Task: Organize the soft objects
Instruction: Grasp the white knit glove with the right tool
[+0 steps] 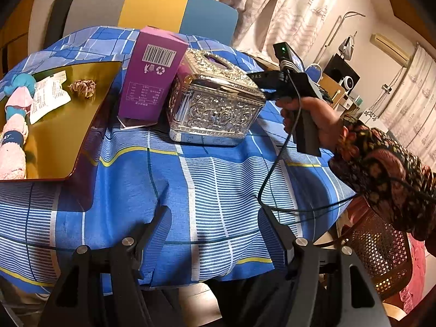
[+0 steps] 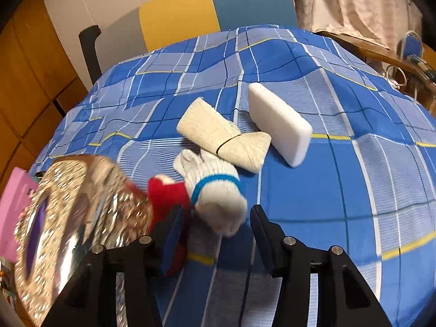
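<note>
In the right wrist view a white knit glove with a blue band lies on the blue checked cloth, and a red glove lies against its left side. My right gripper is open, and the white glove's cuff end sits between its fingers; I see a slight gap at the right finger. A rolled cream towel and a white sponge block lie just beyond. My left gripper stands open over bare cloth. A gold tray at the left holds pink rolled towels and a blue soft piece.
A silver embossed tissue box and a purple carton stand mid-table beside the tray. A white packet and a brown tangle also lie on the tray. A hand in a patterned sleeve holds the right gripper's handle. A chair stands behind the table.
</note>
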`<state>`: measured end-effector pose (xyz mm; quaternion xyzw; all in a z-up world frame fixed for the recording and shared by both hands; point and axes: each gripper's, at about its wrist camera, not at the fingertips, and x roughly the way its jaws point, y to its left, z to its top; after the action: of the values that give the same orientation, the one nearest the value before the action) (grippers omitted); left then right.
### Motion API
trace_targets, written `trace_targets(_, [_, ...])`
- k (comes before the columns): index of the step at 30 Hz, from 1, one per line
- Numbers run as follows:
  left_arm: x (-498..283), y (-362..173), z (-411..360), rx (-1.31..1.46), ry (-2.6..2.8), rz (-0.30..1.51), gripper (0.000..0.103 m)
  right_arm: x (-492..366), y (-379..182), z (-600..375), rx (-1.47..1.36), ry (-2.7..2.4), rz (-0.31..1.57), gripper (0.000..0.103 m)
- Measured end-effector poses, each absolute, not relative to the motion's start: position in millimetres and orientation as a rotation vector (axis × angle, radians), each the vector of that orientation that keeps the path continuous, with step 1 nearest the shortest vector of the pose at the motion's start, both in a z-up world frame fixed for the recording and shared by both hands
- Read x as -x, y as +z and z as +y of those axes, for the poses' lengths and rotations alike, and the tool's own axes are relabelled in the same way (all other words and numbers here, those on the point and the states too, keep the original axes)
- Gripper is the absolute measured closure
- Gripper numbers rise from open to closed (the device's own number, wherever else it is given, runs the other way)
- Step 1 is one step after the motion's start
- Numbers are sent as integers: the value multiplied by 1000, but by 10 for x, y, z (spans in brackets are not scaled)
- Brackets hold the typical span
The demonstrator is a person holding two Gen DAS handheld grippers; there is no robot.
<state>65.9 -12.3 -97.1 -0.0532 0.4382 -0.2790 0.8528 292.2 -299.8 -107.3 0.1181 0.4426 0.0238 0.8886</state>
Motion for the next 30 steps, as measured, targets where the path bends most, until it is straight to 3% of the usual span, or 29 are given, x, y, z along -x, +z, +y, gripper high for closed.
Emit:
trace_targets(11, [-657, -996, -236, 86, -601, 945, 36, -2922, -1160, -3113, -309, 76, 892, 71])
trace_targets(30, [-717, -766, -803, 18, -712, 905, 36, -1836, -1049, -3984, -350, -42, 885, 73])
